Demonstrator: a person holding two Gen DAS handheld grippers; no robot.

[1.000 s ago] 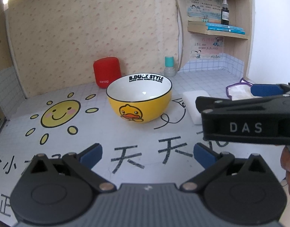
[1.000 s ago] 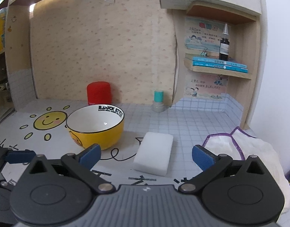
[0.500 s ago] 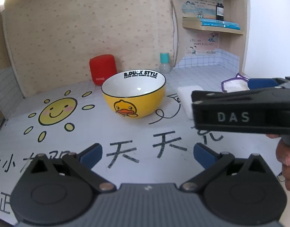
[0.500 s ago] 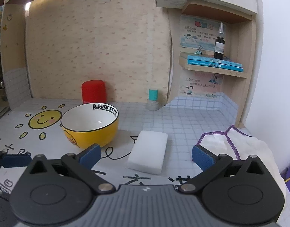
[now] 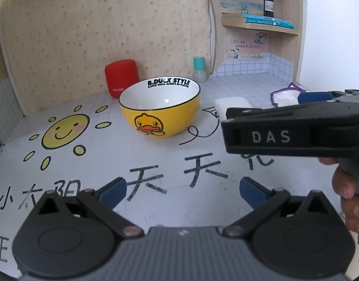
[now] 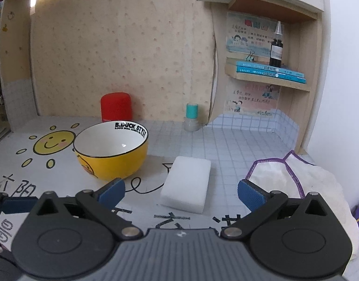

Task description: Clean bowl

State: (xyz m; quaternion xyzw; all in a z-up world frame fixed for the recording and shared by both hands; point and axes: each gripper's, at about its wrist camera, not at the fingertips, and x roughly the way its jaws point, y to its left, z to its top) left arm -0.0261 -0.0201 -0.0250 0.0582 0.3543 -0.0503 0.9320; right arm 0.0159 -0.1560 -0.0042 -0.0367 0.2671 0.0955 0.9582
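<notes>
A yellow bowl with a duck print and white inside (image 5: 160, 114) stands upright on the printed table mat; it also shows in the right wrist view (image 6: 111, 151). A white sponge block (image 6: 187, 183) lies flat to the bowl's right, partly hidden in the left wrist view (image 5: 233, 106). My left gripper (image 5: 183, 193) is open and empty, well short of the bowl. My right gripper (image 6: 181, 193) is open and empty, just in front of the sponge. The right gripper's side (image 5: 294, 135) crosses the left wrist view.
A red cylinder (image 6: 116, 106) and a small teal-capped bottle (image 6: 191, 117) stand at the back wall. A white cloth with purple edging (image 6: 296, 182) lies at the right. A shelf (image 6: 268, 76) with books and a dark bottle hangs at the right.
Both grippers have drawn back and risen a little, so the bowl and sponge look smaller and farther. Both stay open. The bowl and sponge have not moved.
</notes>
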